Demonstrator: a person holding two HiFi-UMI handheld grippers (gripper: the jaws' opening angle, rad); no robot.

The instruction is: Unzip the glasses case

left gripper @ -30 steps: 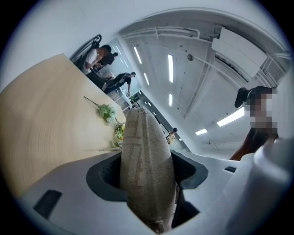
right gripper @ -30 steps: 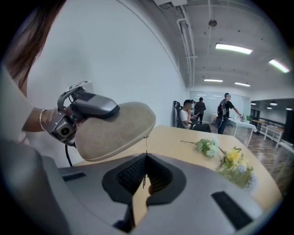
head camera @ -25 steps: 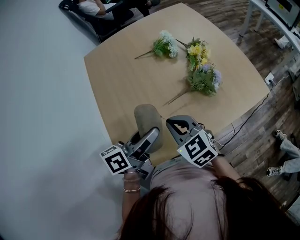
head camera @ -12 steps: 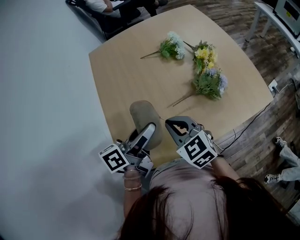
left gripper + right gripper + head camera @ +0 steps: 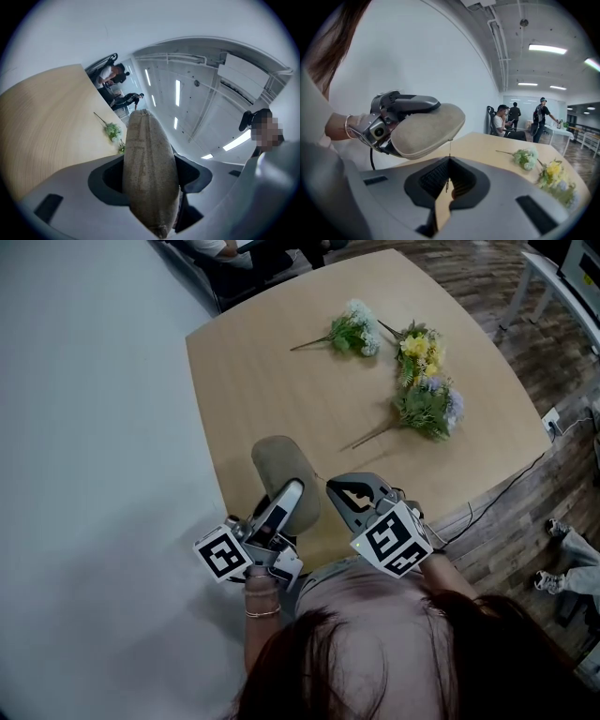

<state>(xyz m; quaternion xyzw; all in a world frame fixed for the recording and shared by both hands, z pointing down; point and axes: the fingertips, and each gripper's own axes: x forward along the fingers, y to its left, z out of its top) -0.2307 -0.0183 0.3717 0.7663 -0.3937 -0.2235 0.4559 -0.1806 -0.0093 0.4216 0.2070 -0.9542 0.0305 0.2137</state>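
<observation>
A grey-beige fabric glasses case (image 5: 279, 476) is held above the near edge of the wooden table (image 5: 272, 381). My left gripper (image 5: 281, 505) is shut on the case's near end; in the left gripper view the case (image 5: 149, 164) stands between the two jaws and reaches away from the camera. My right gripper (image 5: 330, 487) sits at the case's right side. In the right gripper view the case (image 5: 426, 129) hangs just above the right gripper (image 5: 450, 160), and a thin zipper pull (image 5: 450, 149) runs down from the case into the closed jaw tips.
Three bunches of artificial flowers (image 5: 354, 331) (image 5: 412, 343) (image 5: 427, 409) lie on the far half of the table. A white wall (image 5: 94, 427) is on the left. People (image 5: 506, 119) sit and stand beyond the table's far end. A cable (image 5: 497, 484) lies on the wooden floor at right.
Both grippers and the case have drifted slightly left along the table's near edge. The grips look the same.
</observation>
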